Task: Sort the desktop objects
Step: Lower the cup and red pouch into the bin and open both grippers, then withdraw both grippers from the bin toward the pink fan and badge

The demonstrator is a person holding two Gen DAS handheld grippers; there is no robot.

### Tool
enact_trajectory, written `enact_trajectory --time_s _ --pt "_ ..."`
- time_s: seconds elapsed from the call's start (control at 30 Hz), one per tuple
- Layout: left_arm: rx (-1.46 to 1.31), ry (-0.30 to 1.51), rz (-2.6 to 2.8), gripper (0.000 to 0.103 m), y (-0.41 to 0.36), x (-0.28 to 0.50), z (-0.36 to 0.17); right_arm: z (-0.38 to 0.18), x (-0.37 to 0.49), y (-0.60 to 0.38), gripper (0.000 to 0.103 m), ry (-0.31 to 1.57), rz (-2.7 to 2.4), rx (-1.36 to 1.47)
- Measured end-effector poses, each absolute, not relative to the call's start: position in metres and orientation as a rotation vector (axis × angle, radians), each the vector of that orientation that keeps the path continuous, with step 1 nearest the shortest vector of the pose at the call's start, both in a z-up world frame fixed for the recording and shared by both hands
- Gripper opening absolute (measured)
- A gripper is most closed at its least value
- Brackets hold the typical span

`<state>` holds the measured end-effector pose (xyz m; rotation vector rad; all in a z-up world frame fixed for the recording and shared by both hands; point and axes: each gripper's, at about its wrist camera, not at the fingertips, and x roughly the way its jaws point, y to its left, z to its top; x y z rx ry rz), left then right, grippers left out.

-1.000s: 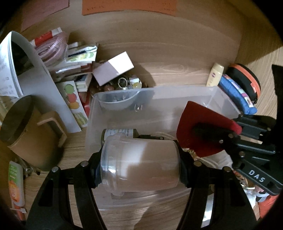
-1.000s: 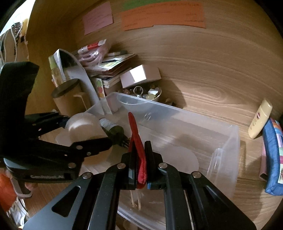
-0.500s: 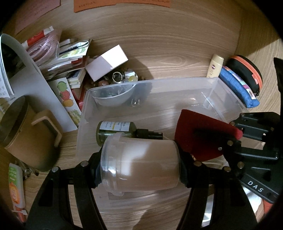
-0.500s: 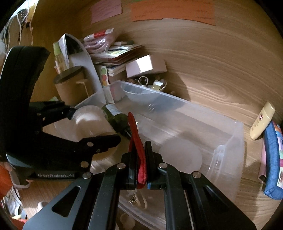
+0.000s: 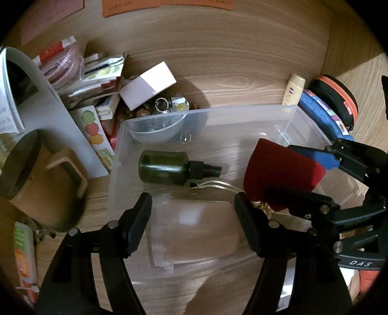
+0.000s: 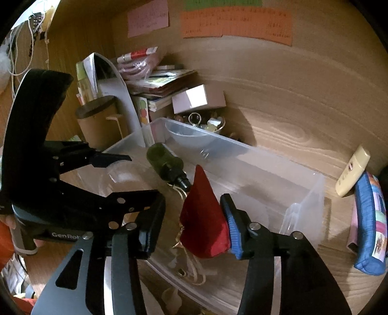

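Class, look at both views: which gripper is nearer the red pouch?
Right. The right gripper is opening with the red pouch against one finger; the left gripper stands beside it, over the frosted jar.

Orange paper notes (image 6: 236, 26) and a pink note (image 6: 148, 18) are stuck on the wooden back wall (image 5: 218, 55). White cords (image 6: 29, 36) hang at the far left beyond the tabletop (image 5: 232, 80) edge. A wooden side panel (image 5: 351, 48) rises along its right edge.

A red pouch (image 6: 206, 218), dark green bottle (image 5: 165, 166), clear bin (image 5: 242, 116), blue case (image 5: 322, 116) and wood-grain desk (image 5: 230, 67).
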<state>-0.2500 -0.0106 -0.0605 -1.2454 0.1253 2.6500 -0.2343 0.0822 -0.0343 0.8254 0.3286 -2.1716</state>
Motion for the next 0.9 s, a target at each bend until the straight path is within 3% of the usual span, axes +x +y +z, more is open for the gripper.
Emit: enact_trajectory --time_s 0.4,0.47,0.57,0.67,0.9 --pt "-1.132 0.128 2.806 0.092 -0.041 -0.224 -0.024 -0.02 -0.239 0.099 0.067 0.186 -2.209 0.79" --pt "-1.111 0.131 2.835 0.093 -0.05 -0.217 -0.017 -0.018 -0.24 0.1 0.074 0.191 -2.236 0.784" --pt "-1.07 0.15 2.874 0.096 -0.059 -0.207 -0.007 -0.015 -0.239 0.099 0.076 0.223 -2.286 0.772" --pt "-1.014 0.167 2.905 0.096 -0.069 -0.192 0.003 -0.009 -0.237 0.099 0.087 0.243 -2.351 0.766" --pt "-0.922 0.138 2.941 0.098 -0.093 -0.162 0.018 0.011 -0.207 0.106 0.087 0.262 -2.414 0.72"
